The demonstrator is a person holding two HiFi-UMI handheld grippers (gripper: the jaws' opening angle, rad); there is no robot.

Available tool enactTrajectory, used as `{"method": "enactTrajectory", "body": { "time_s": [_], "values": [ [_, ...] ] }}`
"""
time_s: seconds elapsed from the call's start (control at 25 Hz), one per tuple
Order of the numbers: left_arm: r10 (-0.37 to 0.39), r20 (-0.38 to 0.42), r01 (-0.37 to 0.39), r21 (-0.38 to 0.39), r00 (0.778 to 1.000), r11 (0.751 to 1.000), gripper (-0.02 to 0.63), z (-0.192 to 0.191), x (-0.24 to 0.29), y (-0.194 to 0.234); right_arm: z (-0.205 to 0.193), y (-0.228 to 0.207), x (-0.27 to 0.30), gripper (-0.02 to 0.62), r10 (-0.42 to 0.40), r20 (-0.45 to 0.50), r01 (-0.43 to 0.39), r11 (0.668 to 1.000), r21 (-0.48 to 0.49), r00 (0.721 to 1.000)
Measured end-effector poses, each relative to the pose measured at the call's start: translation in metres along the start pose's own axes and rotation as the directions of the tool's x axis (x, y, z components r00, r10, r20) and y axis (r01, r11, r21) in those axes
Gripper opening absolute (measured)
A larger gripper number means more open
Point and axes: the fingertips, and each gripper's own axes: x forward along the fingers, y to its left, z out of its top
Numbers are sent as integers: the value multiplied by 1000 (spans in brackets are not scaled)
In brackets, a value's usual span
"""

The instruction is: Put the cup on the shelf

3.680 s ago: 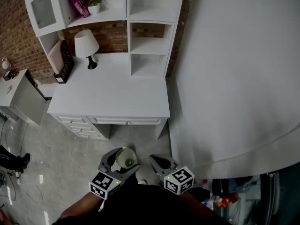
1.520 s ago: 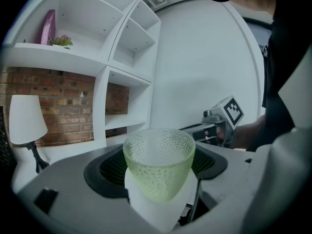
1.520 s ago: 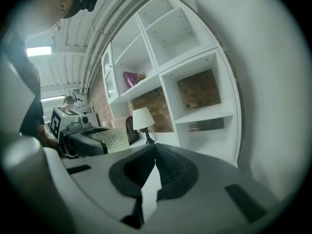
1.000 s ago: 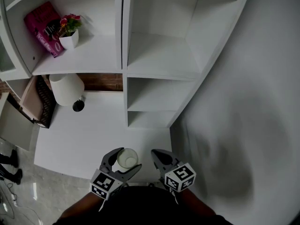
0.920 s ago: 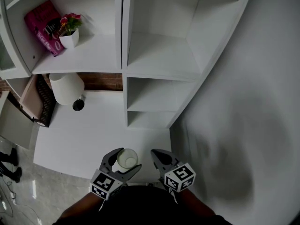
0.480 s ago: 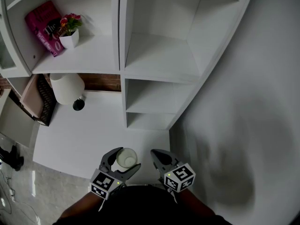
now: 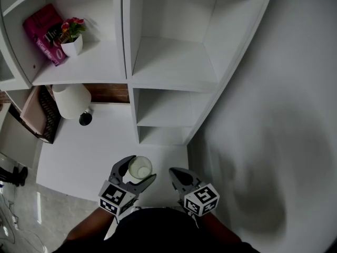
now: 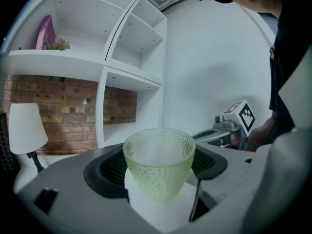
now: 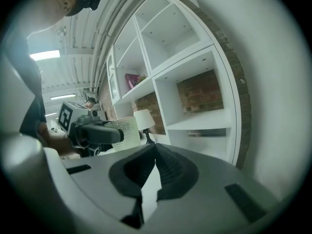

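Note:
A pale green dimpled glass cup stands upright between the jaws of my left gripper, which is shut on it; from the head view the cup hangs over the near edge of the white desk. My right gripper is beside it on the right, shut with nothing in it, its pads touching in the right gripper view, where the cup shows at the left. The white shelf unit rises behind the desk with bare cubbies.
A white table lamp stands at the desk's back left. A pink book and a small flower pot sit on the upper left shelf. A dark rack leans at the desk's left end. A plain white wall runs along the right.
The view has drifted so the shelf unit sits a little more to the left. The left gripper with the cup has edged slightly forward and left; the right gripper has barely moved.

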Motion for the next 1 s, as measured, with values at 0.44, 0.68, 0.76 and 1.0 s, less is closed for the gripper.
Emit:
{"method": "enactTrajectory", "body": {
  "time_s": [0.44,0.68,0.76,1.0],
  "values": [
    [25,-22,-25,6,999,1000,385,4,53,30,-3,-5,-12,5,-13,13,12,1000,11,1000],
    [22,10,-22,44,1000,999,385,34,85,34,0,-9,-15,5,-22,26,21,1000,17,999],
    [22,14,-23,55,1000,998,385,41,94,37,0,-10,-16,5,-24,29,24,1000,20,999],
    [26,15,-27,74,1000,997,385,58,121,49,-1,-19,-20,5,-45,39,44,999,28,998]
  ]
}}
